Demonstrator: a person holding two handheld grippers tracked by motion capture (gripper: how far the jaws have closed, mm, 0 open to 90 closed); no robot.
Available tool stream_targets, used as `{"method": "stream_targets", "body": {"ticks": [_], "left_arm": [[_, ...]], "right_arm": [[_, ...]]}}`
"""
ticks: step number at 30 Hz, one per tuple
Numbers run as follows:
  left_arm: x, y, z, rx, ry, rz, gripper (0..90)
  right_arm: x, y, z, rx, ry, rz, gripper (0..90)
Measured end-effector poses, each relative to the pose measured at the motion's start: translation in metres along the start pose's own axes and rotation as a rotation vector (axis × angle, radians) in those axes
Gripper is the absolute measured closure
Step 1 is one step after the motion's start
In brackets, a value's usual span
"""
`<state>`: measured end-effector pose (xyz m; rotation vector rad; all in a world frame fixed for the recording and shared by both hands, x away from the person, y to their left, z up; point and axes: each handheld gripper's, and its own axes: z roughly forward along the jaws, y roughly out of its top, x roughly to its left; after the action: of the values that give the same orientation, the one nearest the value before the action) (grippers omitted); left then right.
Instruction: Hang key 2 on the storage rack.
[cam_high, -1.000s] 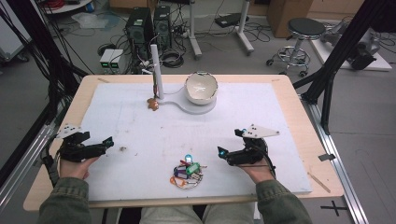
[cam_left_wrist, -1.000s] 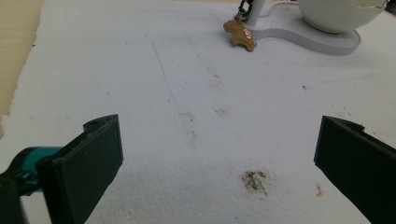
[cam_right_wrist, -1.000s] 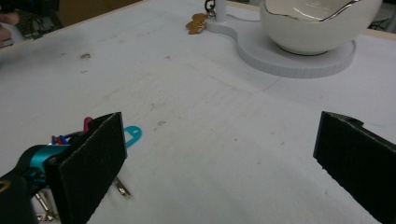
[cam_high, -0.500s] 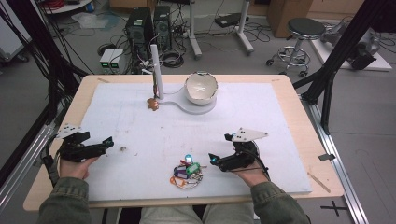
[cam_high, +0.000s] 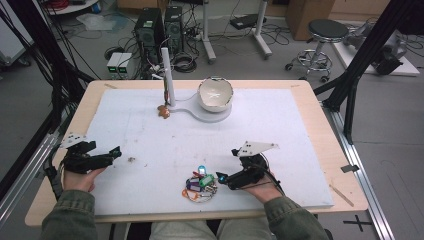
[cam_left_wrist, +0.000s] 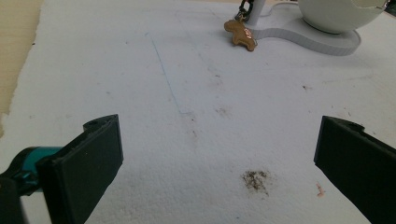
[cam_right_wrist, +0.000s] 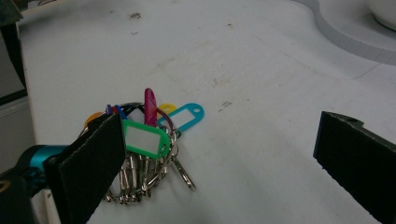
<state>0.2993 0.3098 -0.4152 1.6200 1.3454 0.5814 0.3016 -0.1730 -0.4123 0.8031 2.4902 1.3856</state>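
Right gripper view looks along two widely spread black jaws of the right gripper (cam_right_wrist: 219, 163), and just ahead of its left jaw lies the bunch of key tags (cam_right_wrist: 144, 140): green, magenta, cyan, yellow and orange plastic tags fanned out on a ring with several metal clasps trailing toward the camera. Nothing is pinched; the jaws stand apart, seemingly so that they can straddle the bunch, which sits off to one side of the gap rather than centred, so the hand would need to shift toward it before closing. From above, the right gripper (cam_high: 225, 178) rests low on the white foam mat (cam_high: 280, 130), its tips touching or just beside the key tags (cam_high: 201, 183) near the table's front edge. Farther off, beyond the bunch, stands a white stand (cam_high: 167, 80) with an upright post, a small brown charm (cam_high: 163, 112) at its foot and a cracked white bowl (cam_high: 215, 93) on its base, probably where the tags belong. Well apart, the left gripper (cam_high: 114, 152) lies on the mat with jaws also spread, idle, facing a bare stained patch.
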Motion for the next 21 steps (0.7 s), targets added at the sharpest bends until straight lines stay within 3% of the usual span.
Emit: {"method": "stream_targets", "body": {"ticks": [21], "left_arm": [[0.001, 0.000, 0.002, 0.005, -0.005, -0.001, 1.7]], "right_arm": [[0.016, 0.003, 0.027, 0.092, 0.089, -0.045, 2.0]]}}
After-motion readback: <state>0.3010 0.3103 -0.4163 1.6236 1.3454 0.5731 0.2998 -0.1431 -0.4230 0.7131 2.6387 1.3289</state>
